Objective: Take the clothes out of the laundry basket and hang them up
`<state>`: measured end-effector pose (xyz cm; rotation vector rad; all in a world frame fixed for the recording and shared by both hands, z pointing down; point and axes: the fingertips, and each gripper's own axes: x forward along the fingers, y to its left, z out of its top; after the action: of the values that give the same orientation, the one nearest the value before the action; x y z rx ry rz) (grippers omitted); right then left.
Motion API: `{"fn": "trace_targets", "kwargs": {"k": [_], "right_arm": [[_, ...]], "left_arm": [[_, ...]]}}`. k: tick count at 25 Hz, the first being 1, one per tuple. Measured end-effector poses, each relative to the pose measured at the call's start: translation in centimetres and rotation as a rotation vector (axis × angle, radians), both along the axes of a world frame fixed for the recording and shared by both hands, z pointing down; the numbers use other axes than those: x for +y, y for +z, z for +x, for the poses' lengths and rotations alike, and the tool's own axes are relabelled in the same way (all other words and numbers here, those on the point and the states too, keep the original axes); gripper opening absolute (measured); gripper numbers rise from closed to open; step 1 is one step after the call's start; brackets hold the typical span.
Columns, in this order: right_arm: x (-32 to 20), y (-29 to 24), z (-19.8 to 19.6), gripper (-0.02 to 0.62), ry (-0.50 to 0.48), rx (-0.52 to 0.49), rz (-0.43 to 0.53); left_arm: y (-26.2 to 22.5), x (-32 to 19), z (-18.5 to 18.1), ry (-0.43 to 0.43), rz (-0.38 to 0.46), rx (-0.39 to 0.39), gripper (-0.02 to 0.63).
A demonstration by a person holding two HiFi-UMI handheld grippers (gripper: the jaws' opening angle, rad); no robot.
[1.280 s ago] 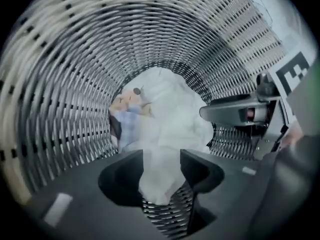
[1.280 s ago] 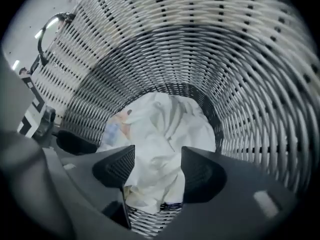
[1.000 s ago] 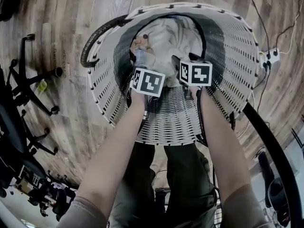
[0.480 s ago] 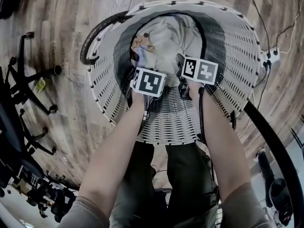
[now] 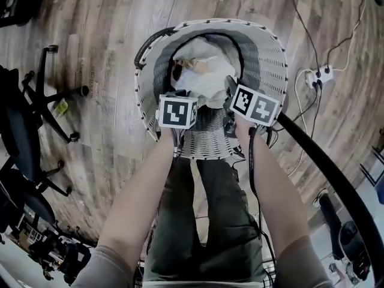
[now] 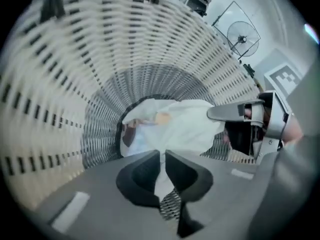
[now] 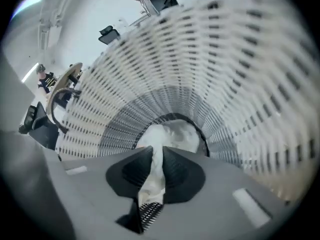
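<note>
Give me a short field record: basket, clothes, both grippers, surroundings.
basket: white woven laundry basket, standing on wooden floor
clothes: white garment inside the basket
left gripper: jaws shut on a fold of the white garment
right gripper: jaws have just been closing, garment cloth pinched between them
nearby: office chair, power strip

Item: laundry basket [image 5: 273, 62]
Build: round, white, woven in slotted rows, with walls flaring out to the rim. A dark loop handle [image 5: 146, 42] sits on one side.
Pose: upright, mouth up.
Item: white garment [image 5: 207, 83]
Look: crumpled and pale, with a tan print patch and a dark spot near one edge.
Place: inside the basket, bunched against its inner wall.
Hold: one fold is pinched in the left gripper [image 6: 162, 164]. Another is in the right gripper [image 7: 157, 164], whose jaws have just been closing on the cloth.
</note>
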<state>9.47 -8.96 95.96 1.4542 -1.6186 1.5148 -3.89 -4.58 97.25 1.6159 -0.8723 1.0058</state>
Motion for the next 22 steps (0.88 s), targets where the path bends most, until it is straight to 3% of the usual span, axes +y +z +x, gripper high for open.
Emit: {"fn": "trace_targets", "kwargs": {"k": [13, 22], "right_arm": [[-0.2, -23.6, -0.9, 0.074, -0.059, -0.053, 0.219], [1.0, -43.0, -2.2, 0.074, -0.106, -0.132, 0.394]], "left_arm": [[-20.5, -1.5, -0.4, 0.012, 0.168, 0.095, 0.032], [-37.6, -1.9, -1.0, 0.088, 0.304, 0.178, 0.032]]}}
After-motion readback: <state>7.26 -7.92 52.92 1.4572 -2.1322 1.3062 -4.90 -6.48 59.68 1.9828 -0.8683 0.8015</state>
